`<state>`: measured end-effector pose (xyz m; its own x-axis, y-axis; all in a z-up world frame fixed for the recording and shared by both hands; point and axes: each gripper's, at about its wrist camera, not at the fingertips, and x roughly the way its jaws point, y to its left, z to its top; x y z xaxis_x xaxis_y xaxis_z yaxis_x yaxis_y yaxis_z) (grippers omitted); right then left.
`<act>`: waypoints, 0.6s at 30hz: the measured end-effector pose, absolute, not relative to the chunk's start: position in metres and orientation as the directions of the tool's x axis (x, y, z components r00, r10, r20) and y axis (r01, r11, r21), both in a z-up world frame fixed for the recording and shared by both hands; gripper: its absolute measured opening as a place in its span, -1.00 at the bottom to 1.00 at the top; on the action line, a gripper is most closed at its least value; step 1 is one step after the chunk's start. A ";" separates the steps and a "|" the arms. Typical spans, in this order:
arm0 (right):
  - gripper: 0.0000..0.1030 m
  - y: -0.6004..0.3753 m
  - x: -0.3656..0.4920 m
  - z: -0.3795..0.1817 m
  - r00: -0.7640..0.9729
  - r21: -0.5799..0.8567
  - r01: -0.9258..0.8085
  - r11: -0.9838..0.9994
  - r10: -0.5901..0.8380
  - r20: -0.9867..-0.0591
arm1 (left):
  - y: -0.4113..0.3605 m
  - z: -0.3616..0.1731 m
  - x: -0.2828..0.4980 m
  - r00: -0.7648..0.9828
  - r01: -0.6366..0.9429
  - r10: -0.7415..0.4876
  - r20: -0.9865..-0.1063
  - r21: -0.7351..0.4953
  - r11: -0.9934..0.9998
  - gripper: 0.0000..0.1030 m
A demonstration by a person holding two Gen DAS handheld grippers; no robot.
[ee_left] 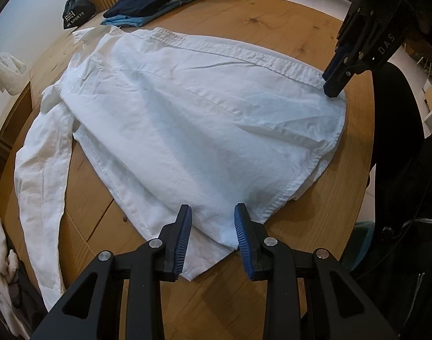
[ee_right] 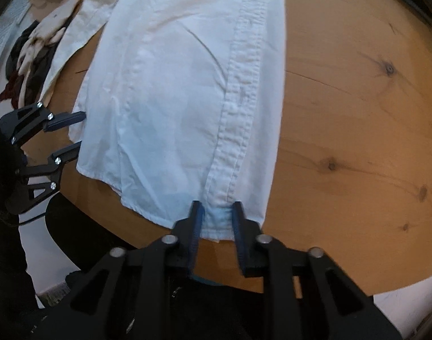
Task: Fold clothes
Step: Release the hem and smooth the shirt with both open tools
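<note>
A white shirt lies spread flat on the round wooden table, with one sleeve trailing down the left side. My left gripper stands open at the near hem corner, and the cloth lies loose between its fingers without either pad pressing on it. In the right wrist view the left gripper shows at the shirt's left edge, its jaws apart. My right gripper is shut on the hem end of the button placket, with cloth bunched between the pads. The left wrist view shows the right gripper at the shirt's far right corner.
A stack of folded dark and blue clothes sits at the table's far edge, beside a black drawstring bag. A heap of unfolded clothes lies off the table to the left. Bare wood stretches right of the shirt. A person's dark jacket is close by.
</note>
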<state>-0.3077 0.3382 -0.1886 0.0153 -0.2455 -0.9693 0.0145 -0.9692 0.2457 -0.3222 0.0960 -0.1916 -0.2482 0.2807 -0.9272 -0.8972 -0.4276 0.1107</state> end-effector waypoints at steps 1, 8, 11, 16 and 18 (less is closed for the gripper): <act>-0.82 0.339 -0.306 -0.188 0.007 0.246 0.018 -0.969 -0.246 -0.969 | 0.096 -0.192 -0.322 -0.247 -0.897 0.282 -0.927 0.109 -0.428 -0.41; -0.89 0.362 -0.291 -0.176 -0.023 0.221 0.021 -0.975 -0.221 -0.975 | 0.092 -0.190 -0.322 -0.235 -0.898 0.283 -0.930 0.097 -0.429 -0.41; -0.86 0.374 -0.286 -0.182 -0.002 0.231 -0.001 -0.973 -0.231 -0.973 | 0.091 -0.190 -0.322 -0.233 -0.898 0.285 -0.930 0.093 -0.429 -0.41; -0.64 0.378 -0.293 -0.165 -0.005 0.169 0.030 -0.985 -0.169 -0.986 | 0.090 -0.189 -0.322 -0.216 -0.905 0.258 -0.942 0.094 -0.415 -0.42; -0.63 0.384 -0.304 -0.142 -0.098 0.142 0.054 -0.988 -0.146 -0.984 | 0.088 -0.181 -0.325 -0.199 -0.910 0.255 -0.946 0.081 -0.407 -0.42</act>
<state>-0.3039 0.3836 -0.1421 -0.0981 -0.1465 -0.9843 0.0544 -0.9884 0.1417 -0.3246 0.0877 -0.1810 -0.1987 0.2549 -0.9463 -0.9099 -0.4069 0.0815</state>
